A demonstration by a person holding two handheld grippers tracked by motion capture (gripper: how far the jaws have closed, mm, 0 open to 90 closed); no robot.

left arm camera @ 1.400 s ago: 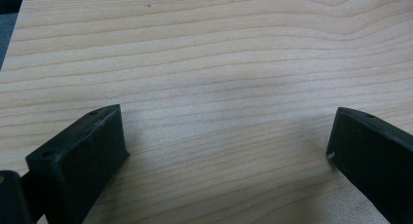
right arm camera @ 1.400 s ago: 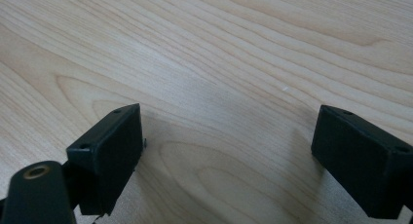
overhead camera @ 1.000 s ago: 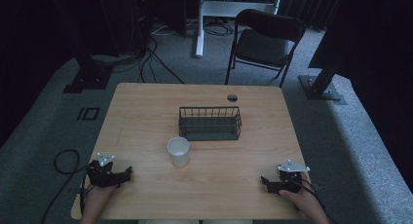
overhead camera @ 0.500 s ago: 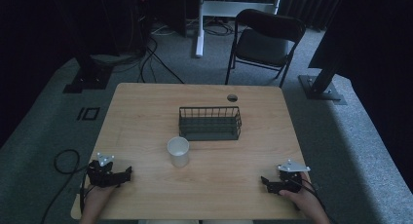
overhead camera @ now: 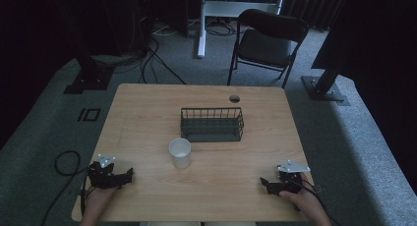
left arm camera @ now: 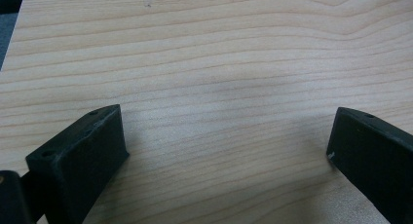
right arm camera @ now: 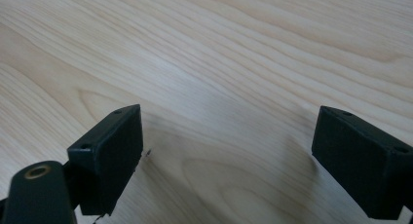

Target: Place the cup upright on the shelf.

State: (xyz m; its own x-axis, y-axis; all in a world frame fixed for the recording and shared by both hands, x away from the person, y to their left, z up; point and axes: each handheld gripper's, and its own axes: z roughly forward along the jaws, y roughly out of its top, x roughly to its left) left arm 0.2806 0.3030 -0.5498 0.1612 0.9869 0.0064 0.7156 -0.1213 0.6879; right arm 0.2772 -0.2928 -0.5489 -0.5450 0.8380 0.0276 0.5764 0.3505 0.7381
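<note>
White cup (overhead camera: 180,153) between both grippers (nearer the left gripper (overhead camera: 129,175))

Dim room: grey carpet floor (overhead camera: 364,152), wooden table (overhead camera: 147,108), black folding chair (overhead camera: 268,42) beyond it, white stand (overhead camera: 201,19), dark curtains (overhead camera: 314,5), loose cables (overhead camera: 147,59) at rear.

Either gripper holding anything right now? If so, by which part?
Nothing is held. The left gripper and right gripper rest open on the table, with bare wood between their jaws. The cup stands untouched.
</note>
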